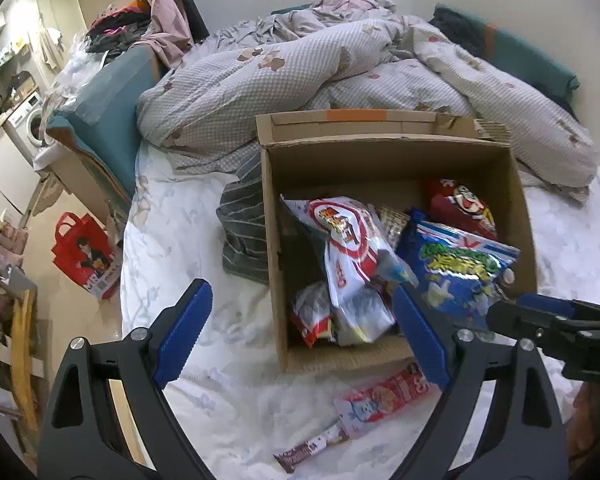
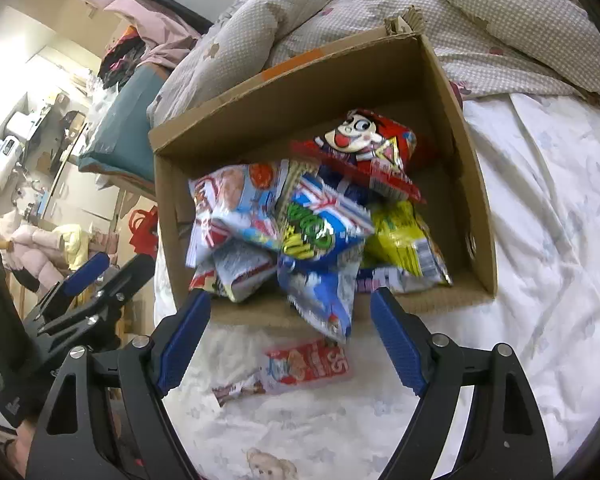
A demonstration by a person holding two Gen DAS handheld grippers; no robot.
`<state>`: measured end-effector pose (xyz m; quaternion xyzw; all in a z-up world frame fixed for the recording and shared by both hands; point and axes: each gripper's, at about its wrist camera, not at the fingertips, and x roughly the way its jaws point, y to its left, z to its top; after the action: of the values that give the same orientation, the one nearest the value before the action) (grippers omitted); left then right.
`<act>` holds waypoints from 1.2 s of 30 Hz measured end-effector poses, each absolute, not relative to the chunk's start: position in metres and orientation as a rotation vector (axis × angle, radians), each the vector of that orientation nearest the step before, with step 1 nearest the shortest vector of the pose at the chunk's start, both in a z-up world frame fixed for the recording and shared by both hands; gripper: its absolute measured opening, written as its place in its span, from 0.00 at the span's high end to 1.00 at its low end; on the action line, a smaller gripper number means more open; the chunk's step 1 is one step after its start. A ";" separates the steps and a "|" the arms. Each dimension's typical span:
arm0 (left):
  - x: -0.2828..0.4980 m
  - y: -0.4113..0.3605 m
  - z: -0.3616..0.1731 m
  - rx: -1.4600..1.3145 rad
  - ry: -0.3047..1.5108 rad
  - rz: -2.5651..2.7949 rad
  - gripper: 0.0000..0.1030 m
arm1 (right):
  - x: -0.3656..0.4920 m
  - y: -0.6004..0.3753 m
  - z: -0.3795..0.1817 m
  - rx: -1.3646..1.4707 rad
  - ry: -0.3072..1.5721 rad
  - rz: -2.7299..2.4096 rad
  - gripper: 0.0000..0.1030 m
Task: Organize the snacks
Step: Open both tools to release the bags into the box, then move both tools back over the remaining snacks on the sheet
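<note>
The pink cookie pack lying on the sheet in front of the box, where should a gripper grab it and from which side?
Grip the cookie pack across its short width near the middle, coming straight down from above. It lies flat on the bedsheet, so only its top is open. The small bar touches its left end, and the box stands just behind it, so keep clear of both.

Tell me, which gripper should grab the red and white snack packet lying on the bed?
Probably right: the open right gripper frames the red and white snack packet just ahead; the left gripper sits off-centre.
</note>
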<state>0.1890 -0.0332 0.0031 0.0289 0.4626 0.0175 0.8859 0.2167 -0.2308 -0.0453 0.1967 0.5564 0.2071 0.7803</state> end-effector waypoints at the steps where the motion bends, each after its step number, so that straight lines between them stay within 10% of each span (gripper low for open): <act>1: 0.185 -0.032 0.005 0.057 0.955 0.032 0.13 | 0.213 -0.232 -0.045 0.426 1.204 0.450 0.18; 36: 0.110 -0.065 -0.135 0.350 1.422 -0.322 0.21 | 0.132 -0.249 -0.075 0.433 1.281 0.332 0.18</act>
<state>0.1100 -0.0650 -0.1351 0.1590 0.6464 -0.1463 0.7318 0.1321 -0.2486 -0.0749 0.1994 0.5901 0.1528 0.7673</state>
